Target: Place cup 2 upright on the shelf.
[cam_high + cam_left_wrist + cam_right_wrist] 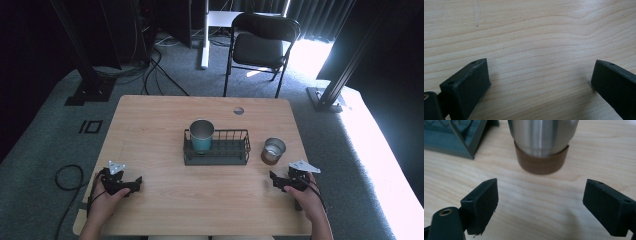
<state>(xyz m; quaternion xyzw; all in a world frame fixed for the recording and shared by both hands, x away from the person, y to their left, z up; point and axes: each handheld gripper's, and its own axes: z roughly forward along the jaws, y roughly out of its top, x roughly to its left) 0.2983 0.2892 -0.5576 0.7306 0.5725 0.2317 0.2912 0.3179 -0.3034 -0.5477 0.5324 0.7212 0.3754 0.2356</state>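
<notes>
**Right gripper lined up on the brown-based cup, nothing picked yet**

You are at the approach step. Your right gripper (pixel 283 181) rests low at the near right of the table (pixel 150 115), jaws spread wide and holding nothing; in the right gripper view the steel cup with the brown base (pixel 541 147) stands straight ahead of the open jaws, upright, a short way off and not touched. In the high view that cup (pixel 274 150) sits on the bare wood just right of the dark wire rack (pixel 216 155), near it but apart from it.

Your left gripper (pixel 131 185) lies at the near left, well away from the rack. Its jaws are also wide apart and empty, with plain wood grain between them in the left gripper view.

My reading is that the cup is meant for the rack, beside the teal one. The next move calls for you to push the right gripper forward until the jaws stand on either side of the cup's wall, above the brown band, then close squarely. The steel looks smooth, so a grip that is off centre could let it slip or tip.

The count: two cups, one teal cup (pixel 202 135) standing upright in the left end of the rack and one brown-based cup on the table; one rack; two grippers; one chair (pixel 260 42) beyond the far edge.
</notes>
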